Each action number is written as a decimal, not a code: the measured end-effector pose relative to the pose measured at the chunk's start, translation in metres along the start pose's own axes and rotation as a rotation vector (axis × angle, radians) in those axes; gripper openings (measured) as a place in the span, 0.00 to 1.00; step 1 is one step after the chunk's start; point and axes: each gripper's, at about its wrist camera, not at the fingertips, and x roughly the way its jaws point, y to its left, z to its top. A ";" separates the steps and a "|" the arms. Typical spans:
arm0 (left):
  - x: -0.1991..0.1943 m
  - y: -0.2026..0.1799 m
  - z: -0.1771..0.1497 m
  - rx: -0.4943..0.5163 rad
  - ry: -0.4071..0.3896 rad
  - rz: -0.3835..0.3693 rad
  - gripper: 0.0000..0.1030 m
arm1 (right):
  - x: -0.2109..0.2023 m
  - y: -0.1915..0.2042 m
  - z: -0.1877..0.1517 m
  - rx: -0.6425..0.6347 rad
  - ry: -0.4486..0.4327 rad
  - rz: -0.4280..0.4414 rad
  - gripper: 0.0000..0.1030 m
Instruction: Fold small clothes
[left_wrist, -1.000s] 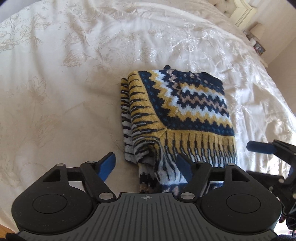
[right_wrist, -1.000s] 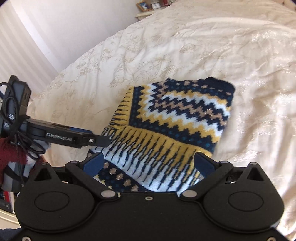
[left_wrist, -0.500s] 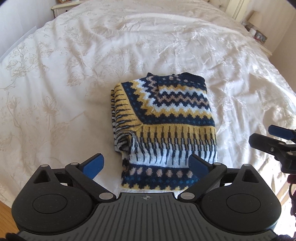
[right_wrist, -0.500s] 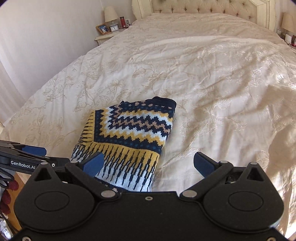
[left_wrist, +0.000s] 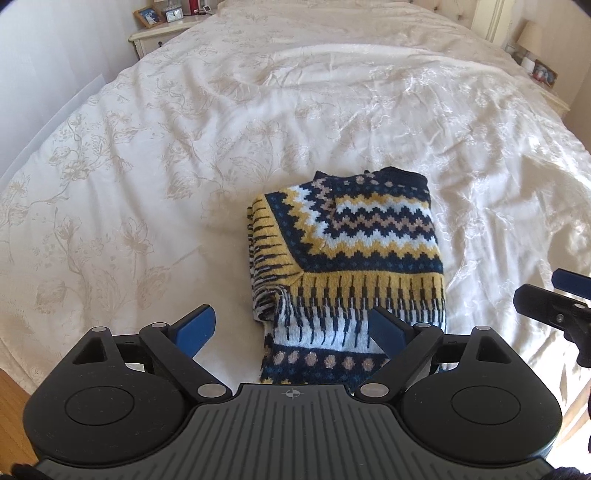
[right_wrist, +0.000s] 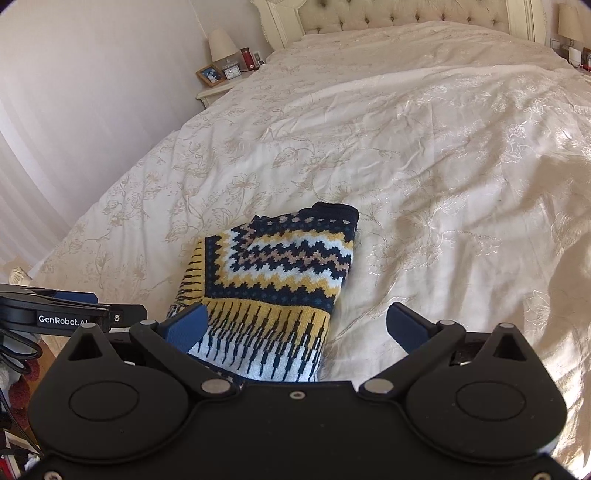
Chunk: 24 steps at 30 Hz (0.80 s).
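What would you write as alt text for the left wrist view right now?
A folded knit sweater patterned in navy, yellow and white lies on a cream floral bedspread, just beyond the open left claw, which holds nothing. The right claw pokes in at the right edge, and a nightstand stands far left.

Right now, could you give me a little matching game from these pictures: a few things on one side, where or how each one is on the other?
Things:
1. jumper
2. left tool
3. photo frame
4. lamp

Descriptions:
A. on the bedside table, leaning, nearest the table's front edge
B. open, holding nothing
C. folded, lying on the bedspread
D. cream shade, beside the headboard

Pairs: 1-C, 2-B, 3-A, 4-D
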 end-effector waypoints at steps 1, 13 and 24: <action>-0.001 0.000 0.001 -0.004 -0.007 0.006 0.88 | 0.000 0.001 0.001 -0.002 -0.005 0.004 1.00; -0.011 -0.001 0.006 -0.005 -0.046 0.030 0.85 | -0.006 0.007 0.013 0.048 -0.080 0.019 1.00; -0.010 -0.003 0.000 0.003 -0.030 0.031 0.84 | -0.001 0.020 0.011 -0.007 -0.033 -0.149 0.99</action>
